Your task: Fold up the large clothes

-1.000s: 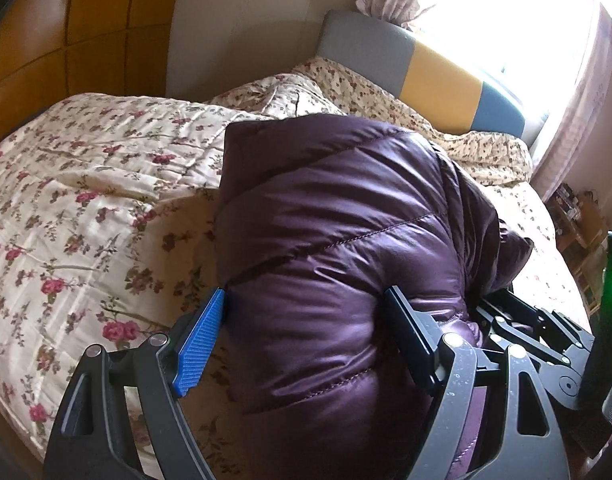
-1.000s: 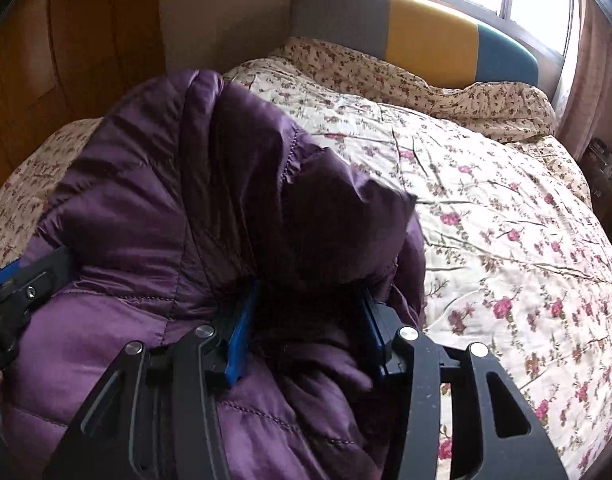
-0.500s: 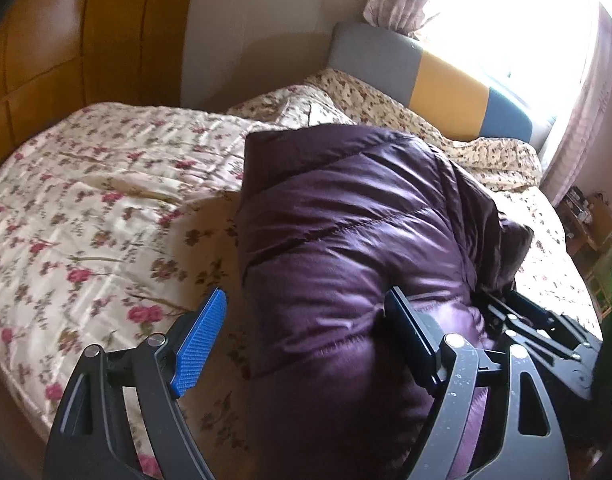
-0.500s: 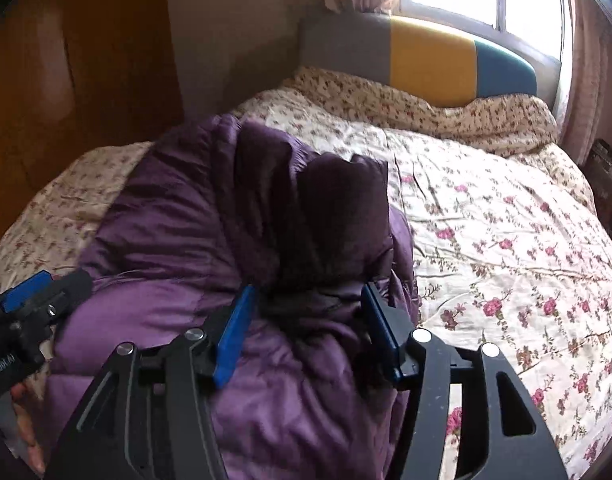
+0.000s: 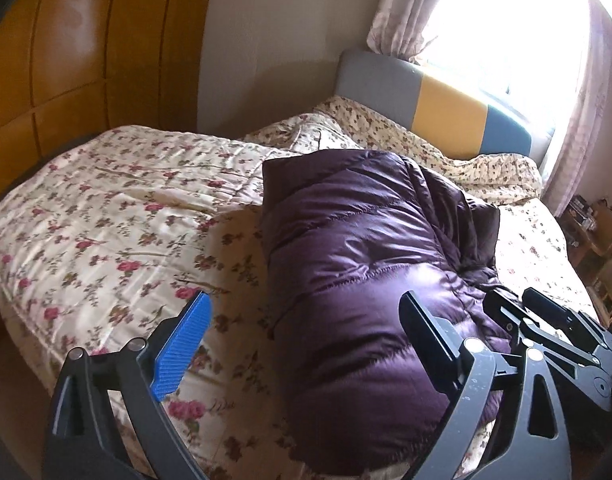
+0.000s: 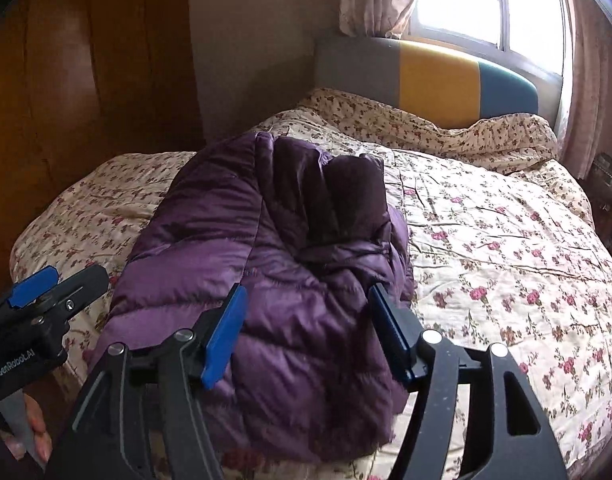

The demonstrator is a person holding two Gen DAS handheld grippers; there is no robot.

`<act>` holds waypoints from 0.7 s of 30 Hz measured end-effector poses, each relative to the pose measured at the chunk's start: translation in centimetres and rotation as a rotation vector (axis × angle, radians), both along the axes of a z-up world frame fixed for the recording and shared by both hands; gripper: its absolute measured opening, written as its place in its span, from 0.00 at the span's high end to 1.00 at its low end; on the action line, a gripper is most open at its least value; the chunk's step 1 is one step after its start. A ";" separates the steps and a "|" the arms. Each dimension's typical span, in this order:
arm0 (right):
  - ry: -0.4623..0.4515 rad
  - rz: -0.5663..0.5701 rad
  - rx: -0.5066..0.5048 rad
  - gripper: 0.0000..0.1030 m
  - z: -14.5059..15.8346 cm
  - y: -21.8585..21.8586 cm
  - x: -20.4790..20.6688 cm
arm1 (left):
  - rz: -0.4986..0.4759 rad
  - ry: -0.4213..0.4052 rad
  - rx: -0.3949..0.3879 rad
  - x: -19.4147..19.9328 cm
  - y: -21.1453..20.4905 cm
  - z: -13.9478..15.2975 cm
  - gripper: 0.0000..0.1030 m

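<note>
A purple quilted down jacket (image 5: pixel 357 264) lies folded into a thick bundle on the floral bedspread (image 5: pixel 106 220); it also shows in the right wrist view (image 6: pixel 274 264). My left gripper (image 5: pixel 306 340) is open and empty, raised above the jacket's near left edge. My right gripper (image 6: pixel 306 328) is open and empty, raised above the jacket's near end. The right gripper shows in the left wrist view (image 5: pixel 545 332), and the left gripper shows in the right wrist view (image 6: pixel 46 292).
The bed's grey, yellow and blue headboard (image 6: pixel 437 76) stands at the back under a bright window. A wooden wardrobe (image 5: pixel 66 60) lines the left. A crumpled floral quilt (image 6: pixel 445 128) lies by the headboard. Cluttered furniture (image 5: pixel 593 232) stands at the right.
Both grippers have pulled back and up from the jacket. The right gripper let go of the jacket fold and opened wider. The jacket now rests on the bed.
</note>
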State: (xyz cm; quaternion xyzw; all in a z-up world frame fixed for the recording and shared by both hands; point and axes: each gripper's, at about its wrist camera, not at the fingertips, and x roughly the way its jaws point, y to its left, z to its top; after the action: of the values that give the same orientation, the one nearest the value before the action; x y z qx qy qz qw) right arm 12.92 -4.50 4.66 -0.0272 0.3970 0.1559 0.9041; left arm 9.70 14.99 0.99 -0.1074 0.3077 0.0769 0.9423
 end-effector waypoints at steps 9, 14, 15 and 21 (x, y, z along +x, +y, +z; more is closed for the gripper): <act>0.000 0.001 -0.007 0.29 0.5 -0.9 -2.2 | 0.037 0.007 0.017 -2.5 -1.0 -0.2 0.03; 0.018 -0.011 -0.010 0.26 0.3 -1.5 -3.1 | 0.060 0.028 0.016 -3.5 -1.2 -0.5 0.03; 0.020 -0.012 -0.013 0.25 0.2 -1.5 -3.2 | 0.065 0.027 0.021 -3.6 -1.2 -0.6 0.03; 0.014 -0.021 -0.018 0.18 0.4 -1.6 -3.8 | 0.083 0.035 0.054 -4.8 -1.8 -1.1 0.03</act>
State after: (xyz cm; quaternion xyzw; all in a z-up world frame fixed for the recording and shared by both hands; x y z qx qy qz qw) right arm 9.07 -6.14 5.06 -0.0302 0.4047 0.1429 0.9027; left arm 4.94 13.15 -0.13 -0.0933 0.3173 0.1262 0.9353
